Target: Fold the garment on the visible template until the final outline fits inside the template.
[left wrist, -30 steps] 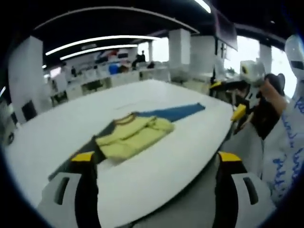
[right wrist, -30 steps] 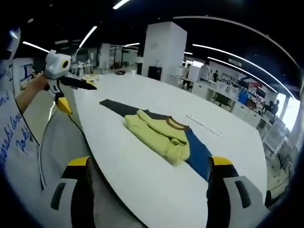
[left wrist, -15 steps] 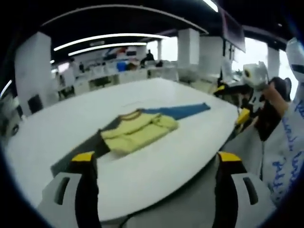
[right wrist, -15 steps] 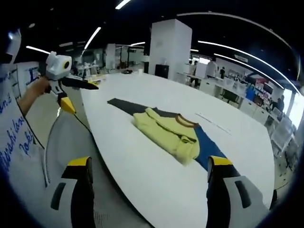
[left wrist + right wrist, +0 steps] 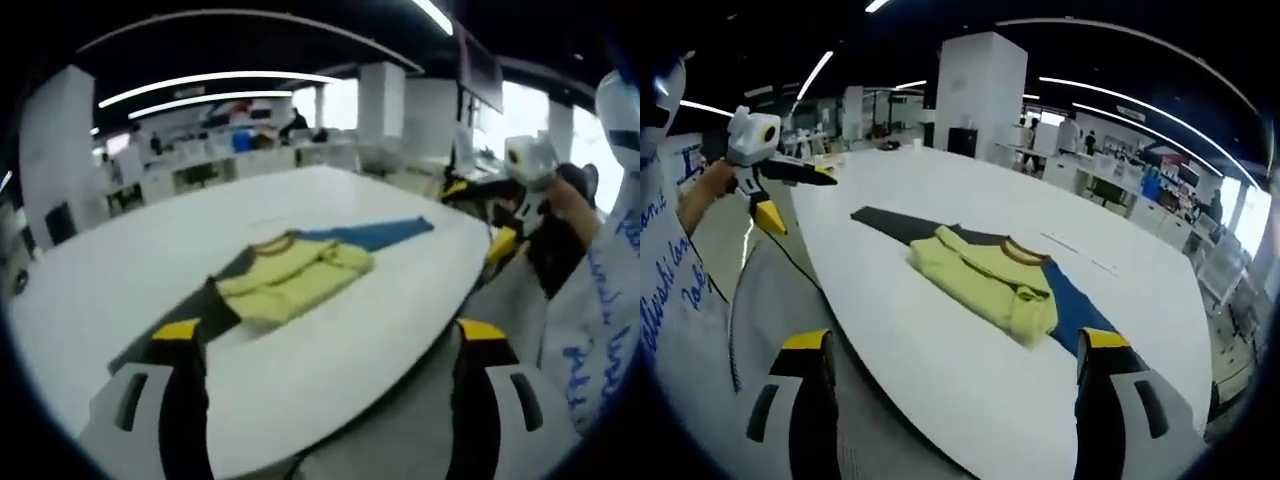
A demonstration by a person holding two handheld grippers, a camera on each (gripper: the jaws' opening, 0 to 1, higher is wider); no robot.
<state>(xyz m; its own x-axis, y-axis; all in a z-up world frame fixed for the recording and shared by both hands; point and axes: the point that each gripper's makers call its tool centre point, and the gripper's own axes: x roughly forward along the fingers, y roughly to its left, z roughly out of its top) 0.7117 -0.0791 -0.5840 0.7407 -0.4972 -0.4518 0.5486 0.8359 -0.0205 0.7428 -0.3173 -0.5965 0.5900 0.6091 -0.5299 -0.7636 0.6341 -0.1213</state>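
The folded yellow garment (image 5: 292,284) lies on the white counter (image 5: 120,270), bunched into a compact bundle with a brown collar band at its far edge. It sits on top of the template (image 5: 370,236), a long flat strip that is dark grey at one end and blue at the other; both ends stick out well past the garment.

In the left gripper view, the left hand-held gripper (image 5: 325,335) hangs back near the counter's edge, short of the garment. Its jaws stand wide apart and hold nothing. Further right in this view, the right hand-held gripper (image 5: 503,232) is raised in a person's hand (image 5: 560,205) off the counter's rim, beside a white sleeve with blue lettering.

In the right gripper view, the left hand-held gripper (image 5: 790,190) shows at the left, held up off the counter (image 5: 940,340), its jaws parted and bare. The garment (image 5: 985,283) lies in the middle across the template (image 5: 1070,310), dark end left, blue end right. The right hand-held gripper (image 5: 952,345) has its jaws spread wide, with nothing between them.
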